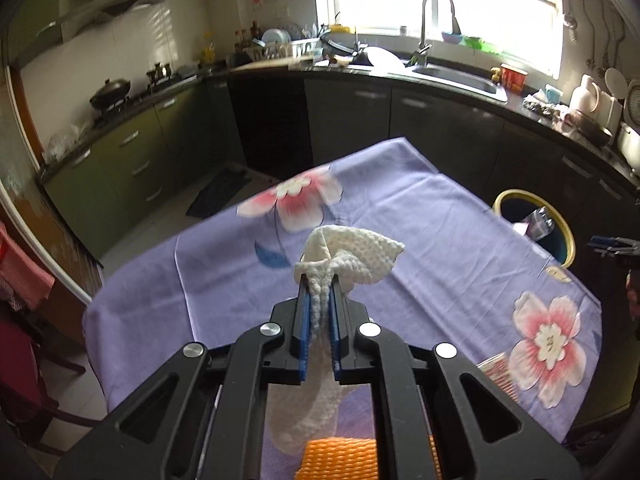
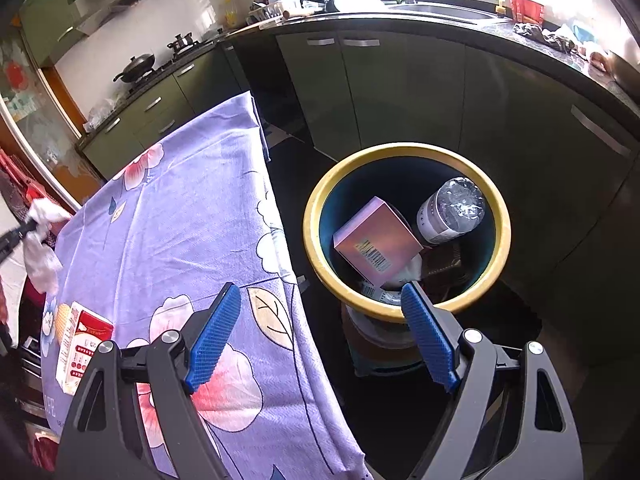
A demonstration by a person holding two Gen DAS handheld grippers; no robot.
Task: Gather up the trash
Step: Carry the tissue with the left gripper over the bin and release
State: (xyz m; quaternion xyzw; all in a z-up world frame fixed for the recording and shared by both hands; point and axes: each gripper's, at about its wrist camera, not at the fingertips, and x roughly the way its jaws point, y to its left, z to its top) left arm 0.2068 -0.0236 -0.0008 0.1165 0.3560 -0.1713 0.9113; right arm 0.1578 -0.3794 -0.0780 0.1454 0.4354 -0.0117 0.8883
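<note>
While the left gripper pinches a crumpled white paper towel lifted above the purple floral tablecloth, the yellow-rimmed dark bin waits beyond the cloth's far right edge.

From the right wrist, the right gripper stands spread and empty beside that bin, which already holds a pink box and a clear plastic bottle; a red-and-white carton remains on the cloth.

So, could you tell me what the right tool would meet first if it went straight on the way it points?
Probably the yellow rim of the trash bin; the right tool stands open, though depth is unclear.
</note>
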